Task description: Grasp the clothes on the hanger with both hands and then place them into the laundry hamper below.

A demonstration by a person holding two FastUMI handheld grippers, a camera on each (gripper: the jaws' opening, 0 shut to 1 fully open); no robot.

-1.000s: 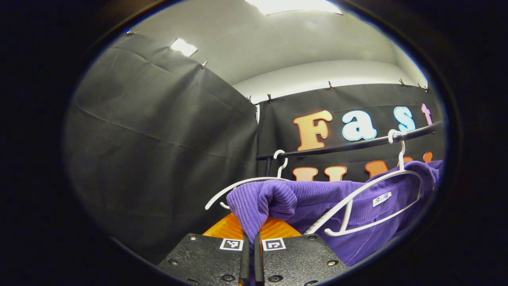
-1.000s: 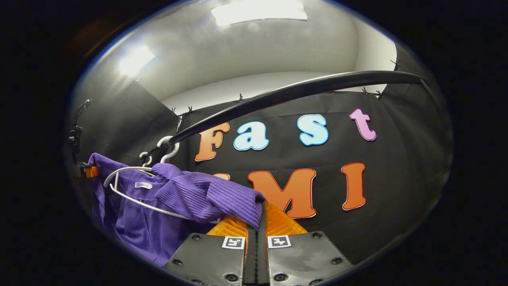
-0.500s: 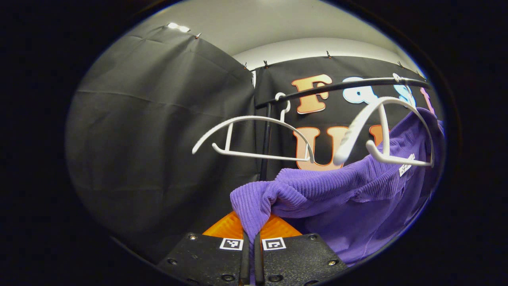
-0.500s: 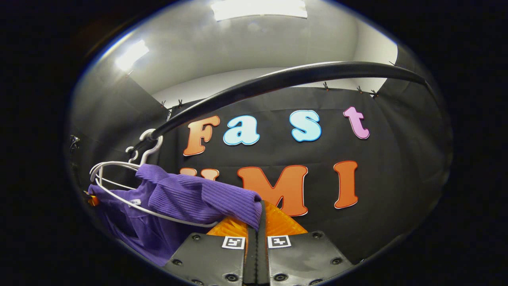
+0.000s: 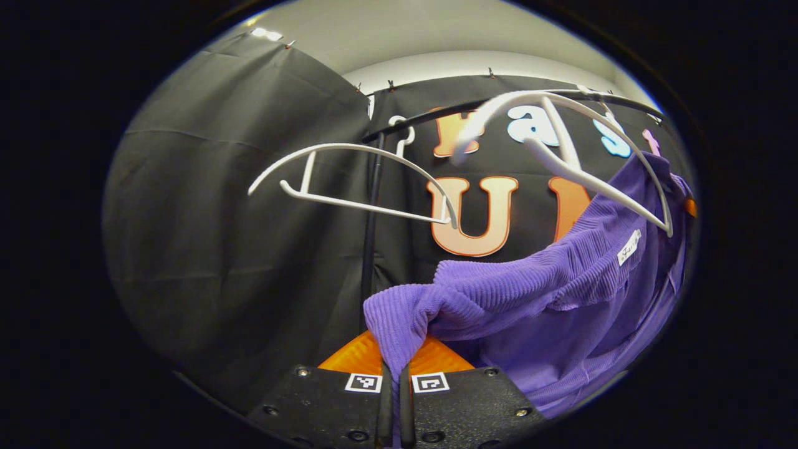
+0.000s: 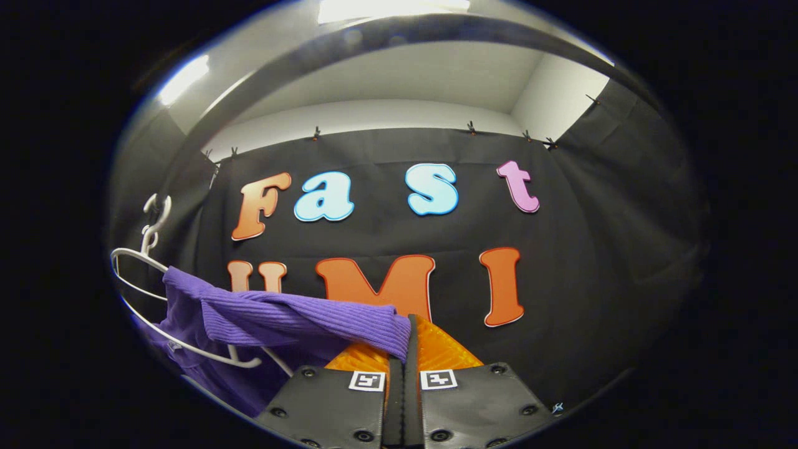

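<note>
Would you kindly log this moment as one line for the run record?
left tool: shut on purple garment | right tool: shut on purple garment | white hanger: tilted, partly bare | rail: above | hamper: unseen

the purple garment [image 5: 561,293] now hangs below the white hanger [image 5: 561,149], slipped off its near arm; the rail [image 6: 374,37] sits higher.

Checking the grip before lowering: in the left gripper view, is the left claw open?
No: the left claw is closed, both fingers pinching a fold of the purple garment.

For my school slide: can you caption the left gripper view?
Left gripper pinches a purple sweater below two white hangers on the rail.
</note>
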